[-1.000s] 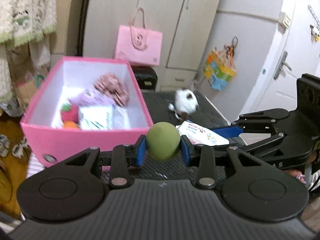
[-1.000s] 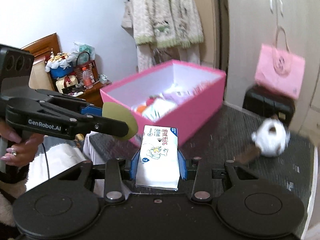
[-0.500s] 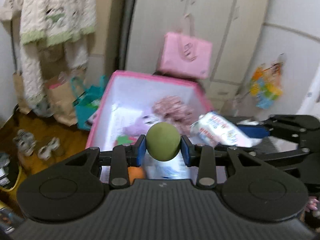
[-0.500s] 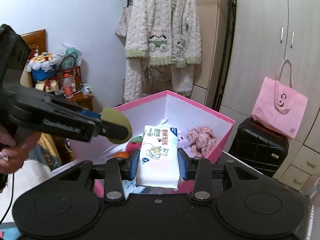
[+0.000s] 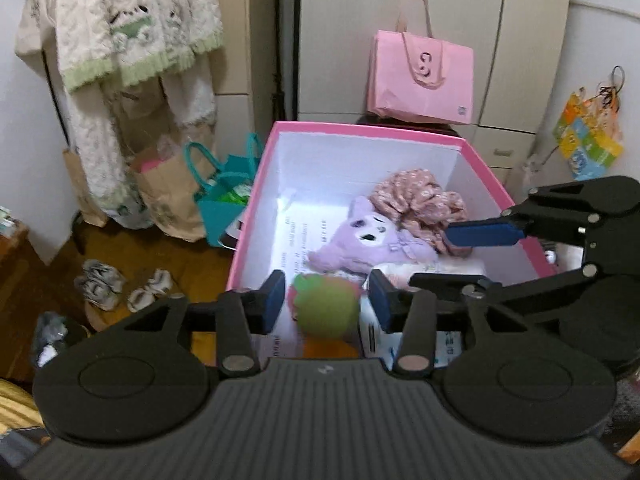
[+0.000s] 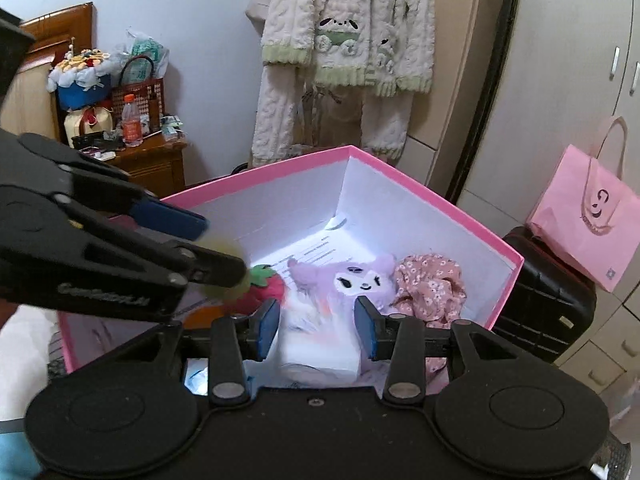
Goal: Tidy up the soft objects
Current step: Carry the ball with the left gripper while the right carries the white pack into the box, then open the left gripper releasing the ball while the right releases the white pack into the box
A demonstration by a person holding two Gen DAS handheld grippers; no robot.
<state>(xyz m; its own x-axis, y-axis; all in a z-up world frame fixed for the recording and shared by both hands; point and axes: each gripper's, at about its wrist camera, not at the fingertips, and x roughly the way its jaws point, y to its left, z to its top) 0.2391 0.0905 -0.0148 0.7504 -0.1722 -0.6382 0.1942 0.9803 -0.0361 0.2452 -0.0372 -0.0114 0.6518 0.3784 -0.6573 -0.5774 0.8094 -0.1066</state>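
A pink box (image 5: 360,126) (image 6: 440,196) lies below both grippers. In it are a purple plush (image 5: 372,240) (image 6: 352,276), a pink floral cloth (image 5: 416,200) (image 6: 428,284) and a red strawberry plush (image 6: 268,288). My left gripper (image 5: 326,300) (image 6: 208,246) hangs over the box's near end with its jaws opening. The green ball (image 5: 326,308) (image 6: 224,280) is blurred between the pads, with gaps on both sides. My right gripper (image 6: 318,328) (image 5: 452,258) is also opening. The white tissue pack (image 6: 320,340) is blurred and slipping down between its pads into the box.
A pink paper bag (image 5: 420,76) sits on a black suitcase (image 6: 540,300) behind the box. Fluffy clothes (image 5: 132,40) hang at the left over paper and teal bags (image 5: 216,192) and shoes (image 5: 120,284) on the floor. A cluttered wooden nightstand (image 6: 152,160) stands at far left.
Both grippers moved over the pink box and tilted down into it. Each was shut on its object; now both jaws have spread and the ball and tissue pack are coming loose.
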